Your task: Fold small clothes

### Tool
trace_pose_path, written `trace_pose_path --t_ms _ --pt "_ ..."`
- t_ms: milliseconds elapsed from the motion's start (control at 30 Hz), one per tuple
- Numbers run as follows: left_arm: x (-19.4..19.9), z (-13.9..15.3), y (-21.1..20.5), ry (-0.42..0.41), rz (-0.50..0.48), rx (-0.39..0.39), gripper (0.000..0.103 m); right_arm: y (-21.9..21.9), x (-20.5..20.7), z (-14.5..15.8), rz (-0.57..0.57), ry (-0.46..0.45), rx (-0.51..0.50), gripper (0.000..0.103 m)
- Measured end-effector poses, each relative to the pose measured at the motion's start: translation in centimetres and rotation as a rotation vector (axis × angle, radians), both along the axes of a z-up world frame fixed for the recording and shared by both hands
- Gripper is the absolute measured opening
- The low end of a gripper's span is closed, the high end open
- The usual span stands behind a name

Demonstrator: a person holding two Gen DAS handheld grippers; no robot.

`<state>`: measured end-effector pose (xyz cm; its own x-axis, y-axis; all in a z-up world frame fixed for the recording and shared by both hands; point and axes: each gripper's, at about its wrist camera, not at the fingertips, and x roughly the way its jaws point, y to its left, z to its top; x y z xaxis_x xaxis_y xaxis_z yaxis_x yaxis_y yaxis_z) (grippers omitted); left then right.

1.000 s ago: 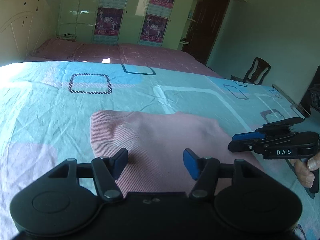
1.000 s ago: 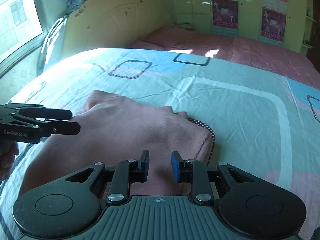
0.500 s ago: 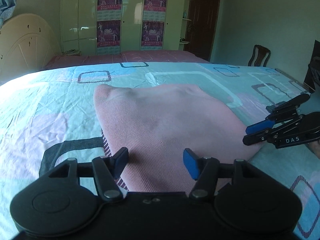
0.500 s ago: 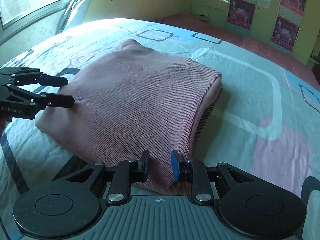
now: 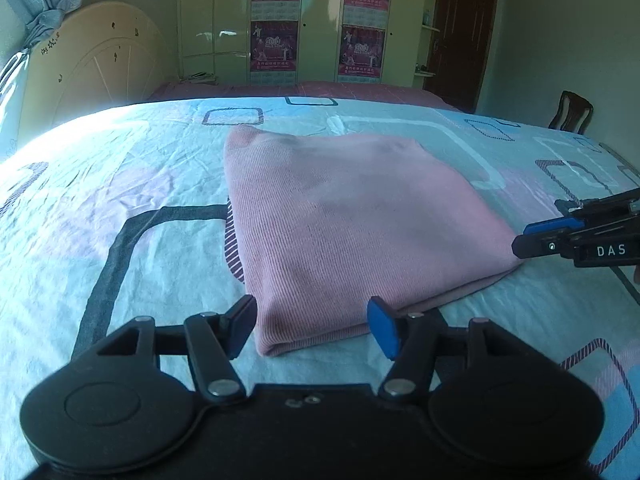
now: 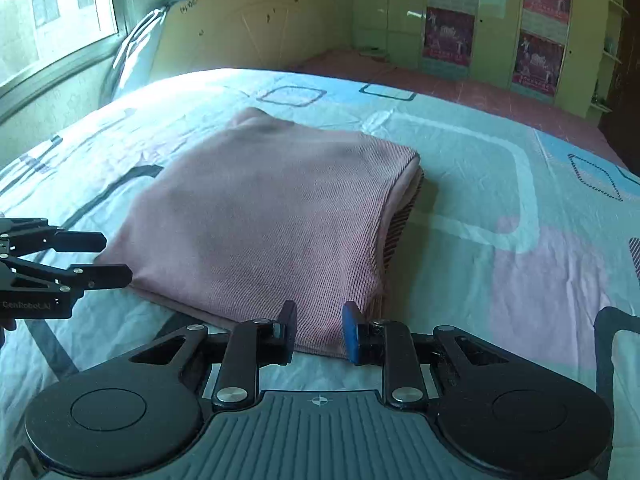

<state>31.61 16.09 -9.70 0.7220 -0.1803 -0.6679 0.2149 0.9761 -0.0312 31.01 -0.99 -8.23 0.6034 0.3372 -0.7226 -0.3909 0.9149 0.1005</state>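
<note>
A folded pink garment lies flat on the patterned bed sheet, with a striped layer peeking out at its side edge. My left gripper hovers at the garment's near left corner, which lies between the fingers without being pressed, and the jaws are opening. My right gripper is at the near right corner. Its fingers stand a narrow gap apart and the pads do not pinch the cloth.
A cream headboard rises at the left end of the bed. Green wardrobes with posters and a dark door line the far wall. A wooden chair stands beyond the bed's right side, and a window is on the left.
Both grippers have drawn back from over the garment to its near edge, so the whole folded piece now shows. The left jaws have widened slightly. The garment has stayed in place.
</note>
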Motion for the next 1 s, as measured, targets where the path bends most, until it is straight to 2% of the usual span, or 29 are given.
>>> trace_pose_path --t_ms 133,200,233,267,300,333,367,467,833,1000 --pt "-2.2 1.0 -0.8 -0.004 0.019 -0.001 0.068 -1.3 -2.8 0.9 -0.018 -0.005 0.024 0.025" --pt "-3.6 1.7 -1.6 -0.019 0.044 -0.002 0.08 -2.0 -4.5 1.2 -0.031 -0.015 0.027 0.025" --pt "-4.4 2.1 -2.0 -0.043 0.074 0.011 0.097 -2.3 -5.2 1.4 -0.045 -0.018 0.028 0.025" --pt "-5.1 2.5 -2.3 -0.072 0.104 0.031 0.102 -2.6 -5.8 1.5 -0.064 -0.018 0.029 0.026" --pt "-5.9 2.9 -2.8 -0.105 0.123 0.061 0.102 -2.9 -6.4 1.7 -0.102 -0.023 0.025 0.052" --pt "-6.7 3.5 -3.4 -0.119 0.119 0.078 0.102 -3.2 -7.1 2.0 -0.145 -0.042 0.021 0.103" --pt "-7.3 3.9 -3.6 -0.123 0.115 0.079 0.102 -3.7 -8.1 2.3 -0.186 -0.095 0.043 0.101" --pt "-9.3 5.2 -4.1 -0.139 0.112 0.059 0.102 -4.4 -9.4 2.8 -0.19 -0.08 0.062 0.103" --pt "-15.6 8.9 -5.3 -0.154 0.131 0.054 0.102 -4.5 -16.7 7.2 -0.192 -0.154 0.068 0.103" --pt "-17.9 9.6 -5.4 -0.155 0.145 0.069 0.102 -4.4 -19.1 8.6 -0.185 -0.182 0.063 0.103"
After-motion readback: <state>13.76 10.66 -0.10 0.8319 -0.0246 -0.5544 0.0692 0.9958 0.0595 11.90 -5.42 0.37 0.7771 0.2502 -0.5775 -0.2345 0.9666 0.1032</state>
